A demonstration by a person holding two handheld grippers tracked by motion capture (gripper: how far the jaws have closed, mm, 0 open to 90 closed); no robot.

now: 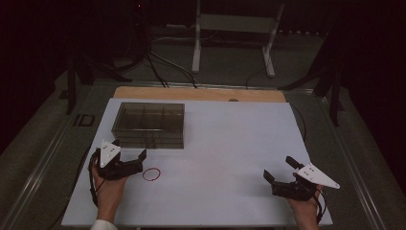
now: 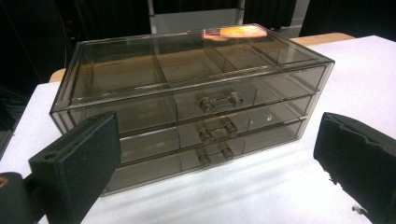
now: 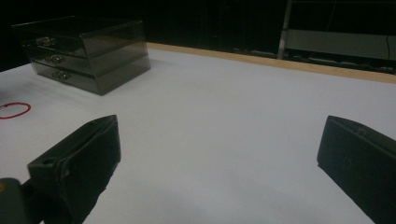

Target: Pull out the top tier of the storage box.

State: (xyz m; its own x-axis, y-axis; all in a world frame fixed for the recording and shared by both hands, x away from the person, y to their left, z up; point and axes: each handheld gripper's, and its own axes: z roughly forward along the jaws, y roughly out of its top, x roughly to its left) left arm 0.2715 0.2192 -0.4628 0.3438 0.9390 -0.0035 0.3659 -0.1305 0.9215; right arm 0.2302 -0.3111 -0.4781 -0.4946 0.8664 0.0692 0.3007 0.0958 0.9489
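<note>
Table (image 1: 230,158): white top, wooden strip along far edge, mostly bare; wide open room centre and right.

Drawer box (image 1: 149,124): smoked clear plastic, three drawers stacked, sits at approx. 10 o'clock of table centre, near far-left corner but clear of the edge. Long axis runs left-right; drawer fronts w/ small handles (image 2: 219,101) face the person. All three drawers appear closed.

Left gripper (image 1: 129,155): just in front of box, jaws wide apart, holding nothing. In left gripper view the box lies dead ahead at 12 o'clock, handles centred between the jaws, box front near but not touching. Judged: this is the nearer hand for any drawer pull; approach is straight in, no obstruction.

Right gripper (image 1: 280,170): at approx. 4 o'clock of table centre, well apart from box, jaws wide, empty. Near the table's front-right edge.

Red rubber band (image 1: 151,174): flat loop on table, just beside left gripper at its 3 o'clock, untouched.
</note>
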